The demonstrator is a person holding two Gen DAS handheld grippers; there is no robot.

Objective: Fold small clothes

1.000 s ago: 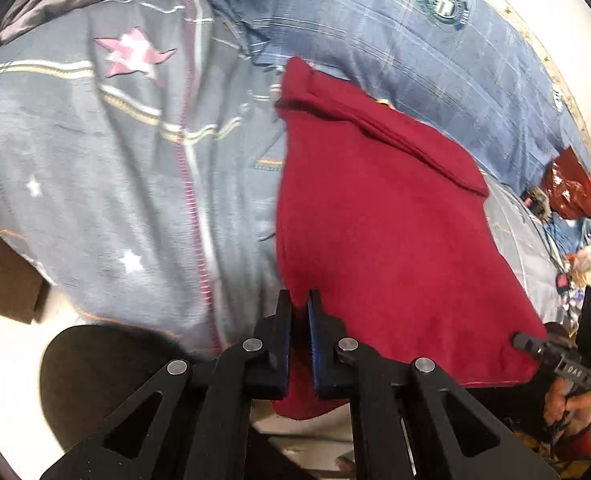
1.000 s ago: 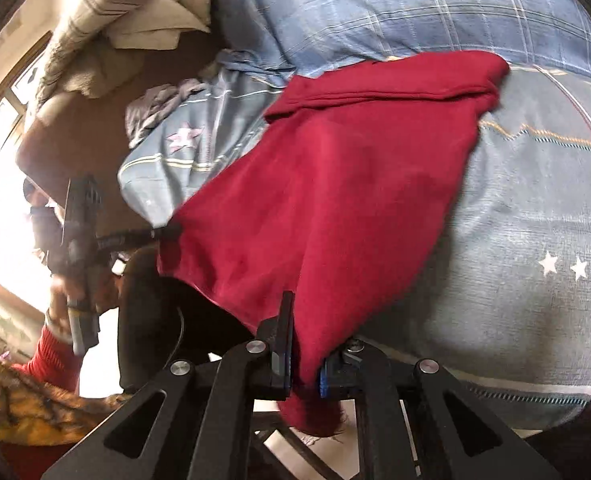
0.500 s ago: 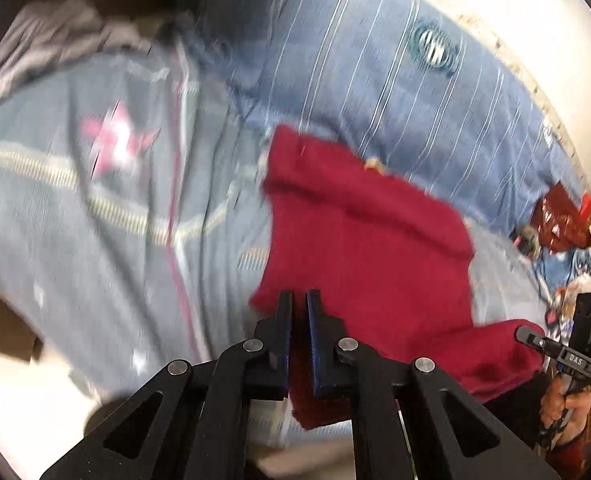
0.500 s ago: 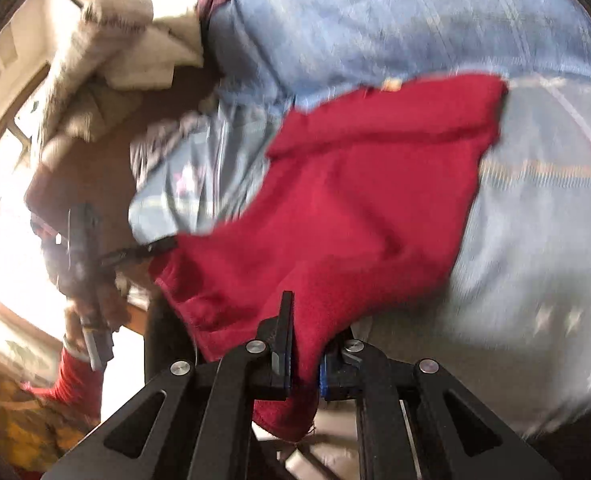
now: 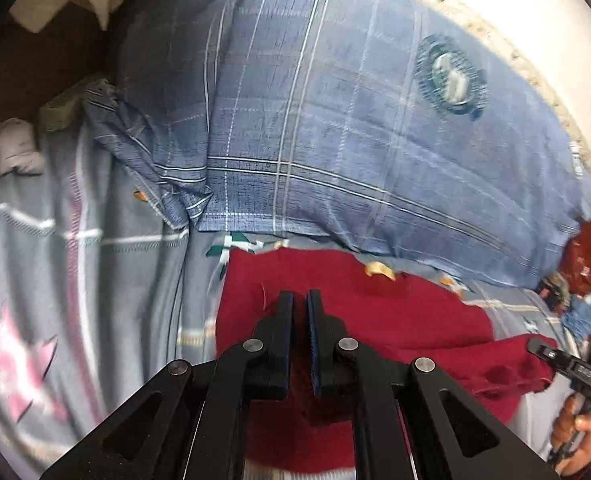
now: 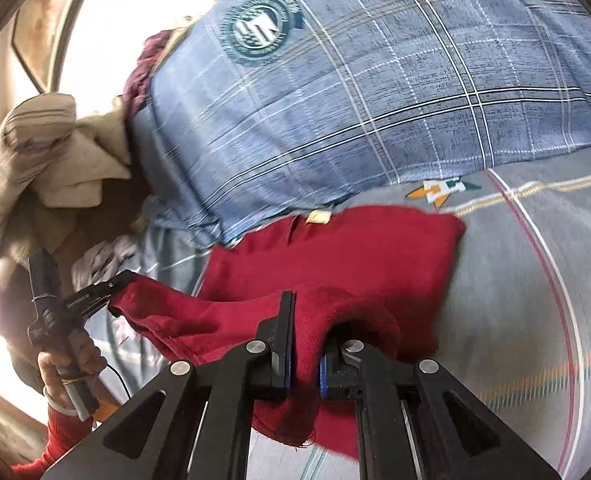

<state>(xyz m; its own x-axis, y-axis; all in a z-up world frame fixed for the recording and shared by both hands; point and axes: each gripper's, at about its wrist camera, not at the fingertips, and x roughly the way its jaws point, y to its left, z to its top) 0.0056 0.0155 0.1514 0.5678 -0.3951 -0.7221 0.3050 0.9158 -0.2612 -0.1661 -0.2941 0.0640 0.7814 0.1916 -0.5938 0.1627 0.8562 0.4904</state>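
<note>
A dark red cloth (image 5: 395, 320) lies on the grey patterned bed sheet (image 5: 95, 280), its near edge lifted and carried over its far part. My left gripper (image 5: 299, 300) is shut on the cloth's near left corner. My right gripper (image 6: 305, 300) is shut on the near right corner (image 6: 307, 344), with fabric bunched between the fingers. In the right wrist view the cloth (image 6: 355, 252) sags between the two grippers, and the left gripper (image 6: 111, 284) shows at the left pinching its corner. The right gripper shows at the right edge of the left wrist view (image 5: 535, 350).
A blue plaid pillow (image 5: 335, 120) lies just beyond the cloth, also in the right wrist view (image 6: 375, 100). Beige clothes (image 6: 55, 152) are piled at the far left on a brown surface. Red items (image 5: 587, 256) lie at the far right. A wall stands behind.
Both grippers have carried the near edge of the red cloth forward towards the pillow, so the cloth now doubles over itself. Both stayed shut on their corners.
</note>
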